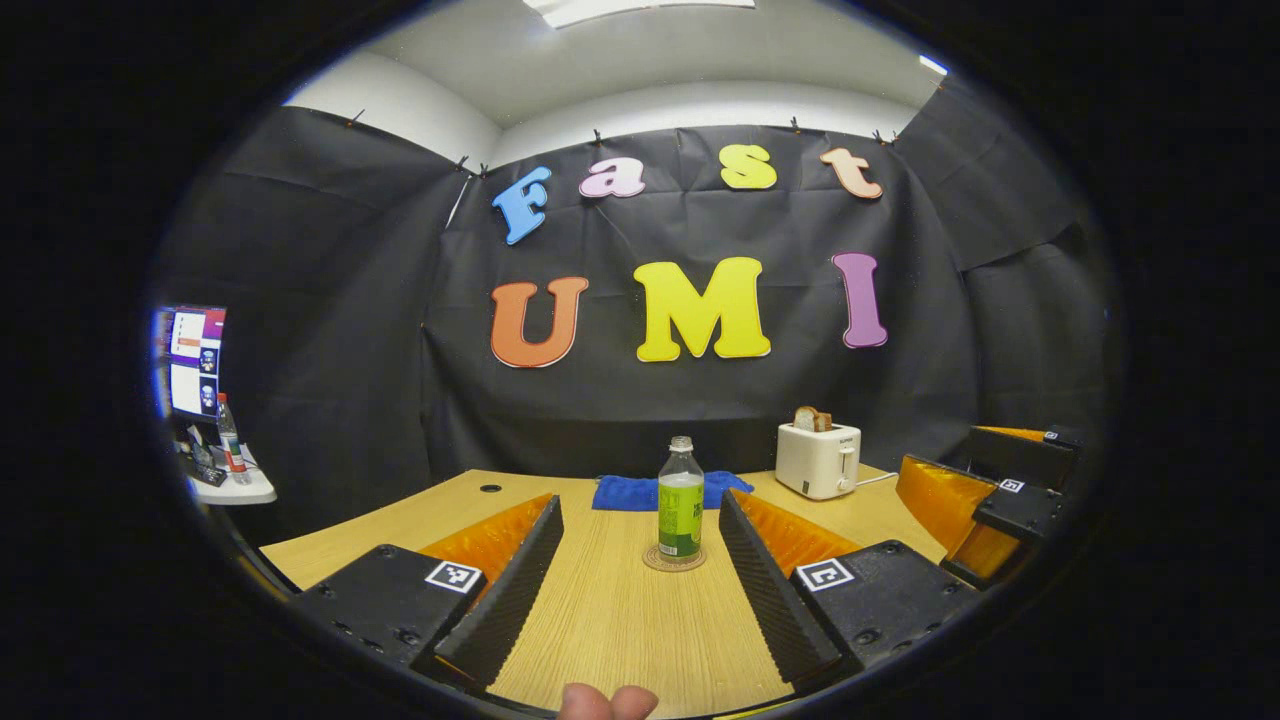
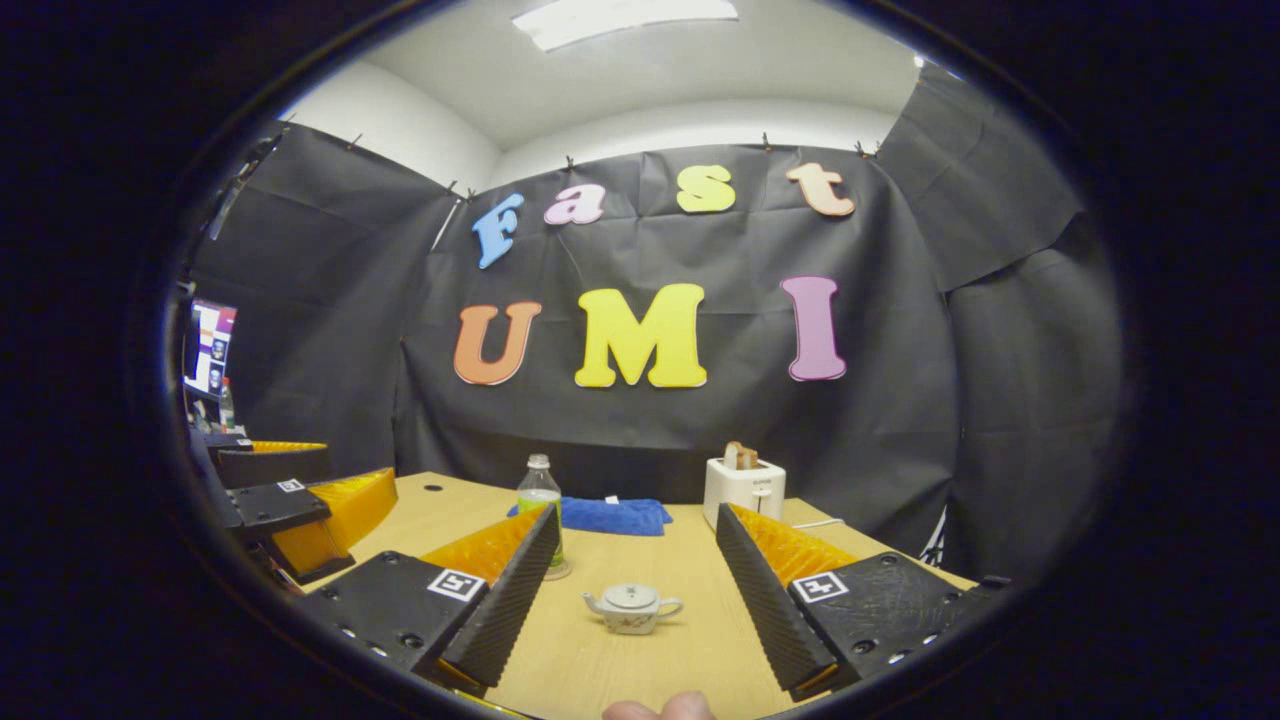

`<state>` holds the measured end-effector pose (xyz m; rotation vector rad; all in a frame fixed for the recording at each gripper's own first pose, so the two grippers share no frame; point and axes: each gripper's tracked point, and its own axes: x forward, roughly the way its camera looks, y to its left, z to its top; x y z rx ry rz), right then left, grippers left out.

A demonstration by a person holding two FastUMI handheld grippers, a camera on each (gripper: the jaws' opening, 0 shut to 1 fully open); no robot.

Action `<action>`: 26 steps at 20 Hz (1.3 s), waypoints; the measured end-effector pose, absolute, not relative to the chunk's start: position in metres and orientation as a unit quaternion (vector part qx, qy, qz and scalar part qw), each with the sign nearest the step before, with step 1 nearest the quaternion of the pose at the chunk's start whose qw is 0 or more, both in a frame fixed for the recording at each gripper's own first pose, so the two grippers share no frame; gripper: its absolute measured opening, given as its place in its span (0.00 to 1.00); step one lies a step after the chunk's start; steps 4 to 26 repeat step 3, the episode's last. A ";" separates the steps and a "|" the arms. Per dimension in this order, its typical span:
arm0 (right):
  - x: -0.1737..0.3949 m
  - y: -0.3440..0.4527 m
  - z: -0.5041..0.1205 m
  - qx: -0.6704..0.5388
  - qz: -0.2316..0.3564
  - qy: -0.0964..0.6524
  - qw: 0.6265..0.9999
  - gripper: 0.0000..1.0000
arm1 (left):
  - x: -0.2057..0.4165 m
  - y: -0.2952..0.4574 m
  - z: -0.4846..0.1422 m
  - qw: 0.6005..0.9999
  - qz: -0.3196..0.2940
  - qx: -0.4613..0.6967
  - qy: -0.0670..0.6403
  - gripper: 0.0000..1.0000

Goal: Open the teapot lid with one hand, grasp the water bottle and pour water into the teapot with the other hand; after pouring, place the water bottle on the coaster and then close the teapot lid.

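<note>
A clear water bottle [image 1: 680, 500] with a green label stands upright on a round coaster [image 1: 673, 560] on the wooden table, straight ahead of my left gripper [image 1: 640, 590], which is open and short of the bottle. In the right gripper view a small white teapot [image 2: 631, 608] with its lid on sits between and ahead of the fingers of my right gripper [image 2: 635, 600], which is open with nothing in it. The same bottle [image 2: 540, 500] stands behind the right gripper's left finger. The left gripper [image 2: 290, 510] appears at the left, and the right gripper [image 1: 990, 500] at the right of the left gripper view.
A blue cloth [image 1: 640, 491] lies folded at the back of the table [image 1: 620, 640]. A white toaster [image 1: 818, 458] holding bread stands at the back right. A side table with a screen [image 1: 190, 360] and another bottle is off to the left. A fingertip [image 1: 605, 702] shows at the bottom edge.
</note>
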<state>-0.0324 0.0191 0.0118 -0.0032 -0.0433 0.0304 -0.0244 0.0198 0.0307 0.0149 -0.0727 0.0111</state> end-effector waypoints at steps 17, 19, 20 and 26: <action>-0.032 0.019 0.009 -0.001 0.014 -0.016 1.000 0.97 | -0.025 0.022 0.031 0.999 0.013 0.013 -0.038 0.98; -0.032 0.019 0.009 -0.001 0.014 -0.016 1.000 0.97 | -0.025 0.022 0.031 0.999 0.013 0.013 -0.038 0.98; -0.032 0.019 0.009 -0.001 0.014 -0.016 1.000 0.97 | -0.025 0.022 0.031 0.999 0.013 0.013 -0.038 0.98; -0.032 0.019 0.009 -0.001 0.014 -0.016 1.000 0.97 | -0.025 0.022 0.031 0.999 0.013 0.013 -0.038 0.98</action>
